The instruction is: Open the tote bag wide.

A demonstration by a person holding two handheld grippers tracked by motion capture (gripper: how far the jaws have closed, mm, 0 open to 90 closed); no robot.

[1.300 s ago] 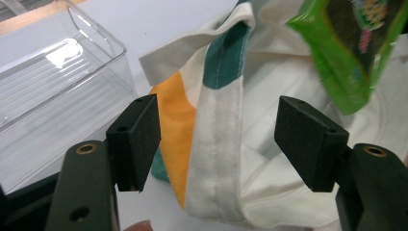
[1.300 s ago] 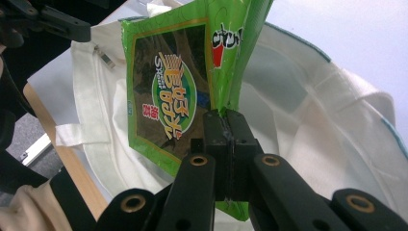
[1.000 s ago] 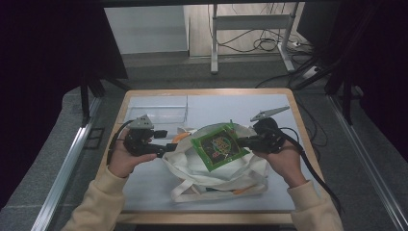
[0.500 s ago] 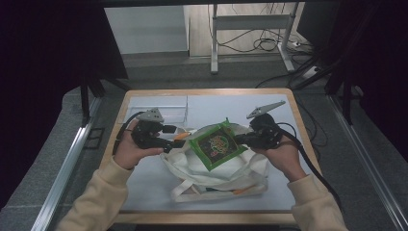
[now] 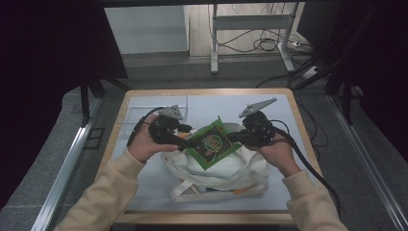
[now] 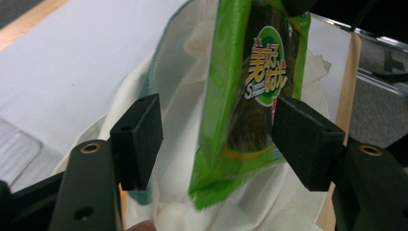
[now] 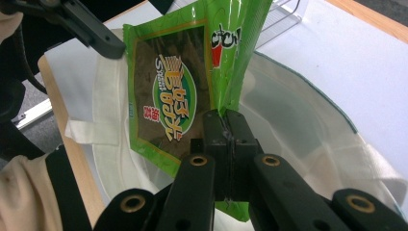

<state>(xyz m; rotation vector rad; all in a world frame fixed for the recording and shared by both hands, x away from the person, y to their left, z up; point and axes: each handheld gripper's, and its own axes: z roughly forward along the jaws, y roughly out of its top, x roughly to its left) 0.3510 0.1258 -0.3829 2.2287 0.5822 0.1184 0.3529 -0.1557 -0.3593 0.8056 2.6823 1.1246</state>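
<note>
So the right gripper [image 5: 234, 137] is pinching the green snack bag [image 5: 212, 143] by its edge, jaws clamped tight on the foil, as the right gripper view shows with the pads [image 7: 226, 126] pressed together on the packet [image 7: 168, 91]. The bag is hanging over the open mouth of the white tote [image 5: 219, 173], roughly at table center, tilted so its long axis is running from about 1 o'clock down to 7 o'clock in the high view.

The left gripper [image 5: 188, 142] is sitting at the bag's 9 o'clock, right at its left edge. Its jaws are spread with the packet [image 6: 250, 101] between them, but the pads [image 6: 300, 139] aren't pressing on it, so it's holding nothing; they've just been closing a touch.

My guess: the key thing is that the bag's low corner is pointing into the tote opening, and the right hand is the one carrying it there.
</note>
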